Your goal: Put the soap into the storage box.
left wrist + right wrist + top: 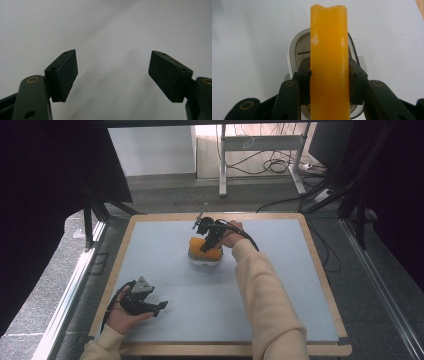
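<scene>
A person seated at a table works with a hand-held gripper in each hand. The right gripper, reached out to the middle of the pale blue tabletop, is clenched on an orange block that looks like a sponge or a foam slab; its black cable loops back over the cream sleeve. In the right gripper view, the right gripper has a jaw pressed against each narrow side of the orange block, which stands on edge and runs straight up between the pads, its far end slightly ragged. Directly beneath the block sits a white dish, an oval object with a raised rim and a grey inside; whether the block touches it cannot be told. From the high view the white dish peeks out under the near edge of the block.

The left gripper rests well apart from the dish, near the front left corner of the table, held low in the person's left hand with the grey three-cornered plate on top. In the left gripper view, the left gripper is released, its jaws spread wide with bare tabletop between the pads, grasping nothing.
</scene>
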### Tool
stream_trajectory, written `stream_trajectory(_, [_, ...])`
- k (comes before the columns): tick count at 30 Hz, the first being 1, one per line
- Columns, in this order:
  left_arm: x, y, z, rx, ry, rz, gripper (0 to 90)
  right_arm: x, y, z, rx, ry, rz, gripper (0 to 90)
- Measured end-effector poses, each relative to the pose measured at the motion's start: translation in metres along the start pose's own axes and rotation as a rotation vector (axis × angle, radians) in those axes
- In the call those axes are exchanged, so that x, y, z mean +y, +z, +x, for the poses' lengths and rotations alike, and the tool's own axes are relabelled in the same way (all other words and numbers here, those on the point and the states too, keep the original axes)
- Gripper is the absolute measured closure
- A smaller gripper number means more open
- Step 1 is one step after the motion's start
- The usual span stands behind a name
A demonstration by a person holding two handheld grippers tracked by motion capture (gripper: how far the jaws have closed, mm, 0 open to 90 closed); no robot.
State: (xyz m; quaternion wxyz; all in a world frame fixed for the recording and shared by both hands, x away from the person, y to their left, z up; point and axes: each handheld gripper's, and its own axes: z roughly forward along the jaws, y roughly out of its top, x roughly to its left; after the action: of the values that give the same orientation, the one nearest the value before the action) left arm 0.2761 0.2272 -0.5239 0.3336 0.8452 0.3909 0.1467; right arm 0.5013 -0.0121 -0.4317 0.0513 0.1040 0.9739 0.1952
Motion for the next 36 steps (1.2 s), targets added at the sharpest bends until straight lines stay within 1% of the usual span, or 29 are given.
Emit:
stream_trajectory(4, [0.000, 0.000, 0.000, 0.001, 0.002, 0.002, 23.5, -0.001, 0.003, -0.001, 0.005, -0.001, 0.013, 61.3])
stream_trajectory(6, [0.000, 0.001, 0.000, 0.001, 0.003, 0.002, 23.4, -0.001, 0.005, -0.002, 0.003, 0.006, 0.015, 60.9])
stream_trajectory(9, [0.000, 0.000, 0.000, 0.001, 0.002, 0.001, 23.4, -0.002, 0.001, -0.003, -0.004, 0.043, -0.055, 55.3])
stream_trajectory(11, [0.000, 0.000, -0.001, 0.000, 0.003, 0.001, 23.4, -0.001, -0.002, -0.003, -0.035, 0.047, -0.064, 50.1])
stream_trajectory(12, [0.000, 0.000, -0.001, 0.000, 0.004, 0.001, 23.4, -0.001, -0.004, -0.003, -0.042, 0.050, -0.065, 47.6])
stream_trajectory(13, [0.000, 0.000, -0.001, 0.000, 0.005, 0.000, 23.4, -0.001, -0.004, -0.002, -0.057, 0.059, -0.067, 43.7])
stream_trajectory(15, [0.001, 0.000, -0.002, -0.001, 0.005, -0.001, 23.4, -0.002, -0.005, -0.002, -0.090, 0.076, -0.071, 38.4])
stream_trajectory(17, [0.001, 0.000, -0.002, -0.001, 0.005, 0.000, 23.4, -0.004, -0.007, -0.003, -0.125, 0.111, -0.083, 32.7])
stream_trajectory(19, [0.001, 0.000, -0.002, 0.000, 0.005, -0.001, 23.4, -0.006, -0.008, -0.004, -0.137, 0.133, -0.097, 29.7])
stream_trajectory(22, [0.001, 0.000, -0.001, 0.001, 0.005, 0.003, 23.4, -0.009, -0.009, -0.005, -0.170, 0.147, -0.104, 24.4])
stream_trajectory(23, [0.001, 0.000, -0.001, 0.001, 0.005, 0.003, 23.4, -0.011, -0.009, -0.005, -0.189, 0.162, -0.109, 23.4])
stream_trajectory(24, [0.001, 0.000, 0.000, 0.000, 0.003, 0.002, 23.4, -0.012, -0.009, -0.005, -0.195, 0.171, -0.115, 23.2])
stream_trajectory(27, [0.001, 0.000, 0.000, 0.001, 0.006, 0.004, 23.4, -0.018, -0.014, -0.005, -0.211, 0.203, -0.163, 22.8])
stream_trajectory(29, [0.001, 0.000, -0.001, 0.002, 0.008, 0.006, 23.4, -0.022, -0.018, -0.005, -0.213, 0.215, -0.177, 22.0])
stream_trajectory(31, [0.001, -0.001, 0.000, 0.001, 0.006, 0.004, 23.4, -0.027, -0.021, -0.003, -0.223, 0.230, -0.196, 21.8])
stream_trajectory(35, [0.001, -0.001, 0.001, 0.005, 0.002, 0.001, 23.4, -0.039, -0.030, 0.004, -0.235, 0.267, -0.251, 21.8])
stream_trajectory(36, [0.001, -0.001, 0.001, 0.006, 0.002, 0.001, 23.4, -0.043, -0.032, 0.006, -0.241, 0.267, -0.261, 21.8])
